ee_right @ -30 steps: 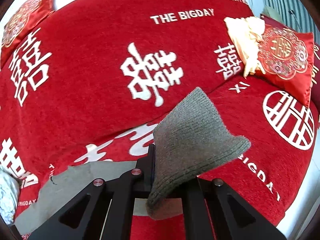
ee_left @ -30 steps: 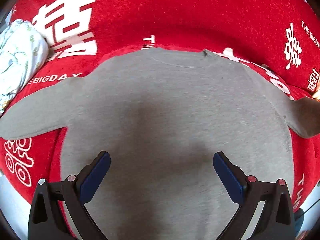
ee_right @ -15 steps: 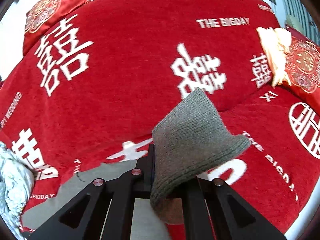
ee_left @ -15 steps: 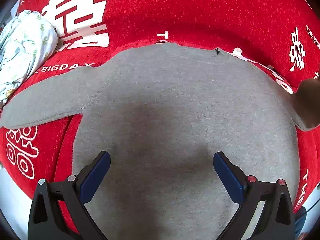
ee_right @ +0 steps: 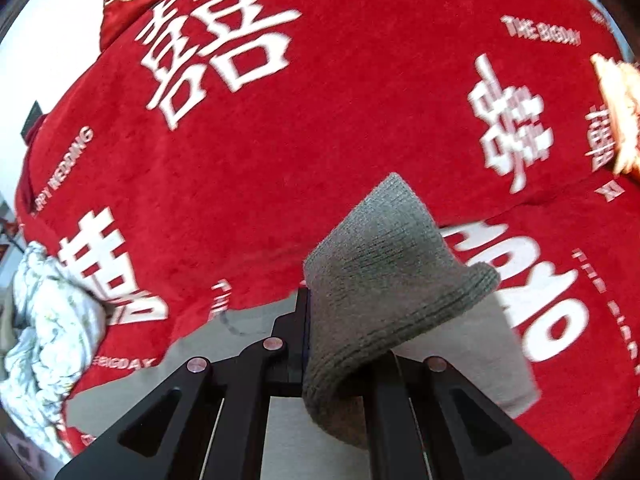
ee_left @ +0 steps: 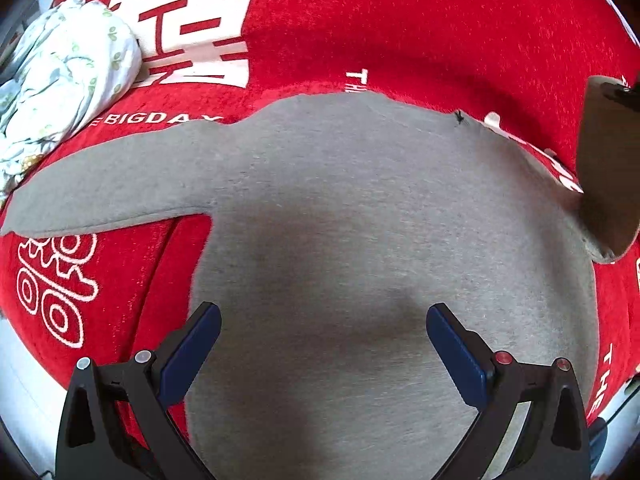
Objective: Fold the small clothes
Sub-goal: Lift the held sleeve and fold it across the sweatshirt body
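Grey sweater (ee_left: pixel 360 220) spread flat across the frame's middle, neckline toward the top, hem toward the bottom, one sleeve stretched to the left edge. Red blanket (ee_left: pixel 400 32) beneath, lettered "THE BIGDAY" and, in the right wrist view only, "HAPPY WEDDING". Floral cloth (ee_left: pixel 68 92) bunched at upper left. Left gripper (ee_left: pixel 323 340) above the hem, fingers spread wide. Right gripper (ee_right: pixel 340 344) pinched on the ribbed cuff (ee_right: pixel 392 280), lifted; seen at the left view's right edge.
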The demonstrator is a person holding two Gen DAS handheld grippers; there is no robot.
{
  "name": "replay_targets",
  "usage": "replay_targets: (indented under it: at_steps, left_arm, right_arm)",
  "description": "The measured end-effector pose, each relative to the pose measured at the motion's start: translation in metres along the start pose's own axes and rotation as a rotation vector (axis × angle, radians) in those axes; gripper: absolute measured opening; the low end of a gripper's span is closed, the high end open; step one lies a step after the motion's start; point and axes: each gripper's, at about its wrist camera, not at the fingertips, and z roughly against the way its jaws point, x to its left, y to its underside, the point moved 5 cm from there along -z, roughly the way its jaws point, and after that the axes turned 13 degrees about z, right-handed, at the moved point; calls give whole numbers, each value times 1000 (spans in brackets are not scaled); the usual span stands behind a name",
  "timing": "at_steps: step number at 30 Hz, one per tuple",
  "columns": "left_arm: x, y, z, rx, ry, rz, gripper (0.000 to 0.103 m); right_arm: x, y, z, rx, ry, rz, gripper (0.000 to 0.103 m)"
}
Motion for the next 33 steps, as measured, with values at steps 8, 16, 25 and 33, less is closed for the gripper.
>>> replay_targets:
  at_steps: [8, 16, 25, 33]
  left_arm:
    - [16, -2, -1, 5, 23, 36, 103]
    - [42, -5, 2, 4, 27, 78, 103]
    - [72, -9, 4, -2, 5, 127, 103]
    - [79, -5, 3, 7, -8, 131, 103]
  right_arm:
    - [43, 5, -27, 20, -33, 47, 5]
    - [94, 26, -64, 26, -37, 78, 5]
    - [131, 61, -98, 85, -49, 118, 5]
    - [163, 76, -118, 115, -64, 169, 5]
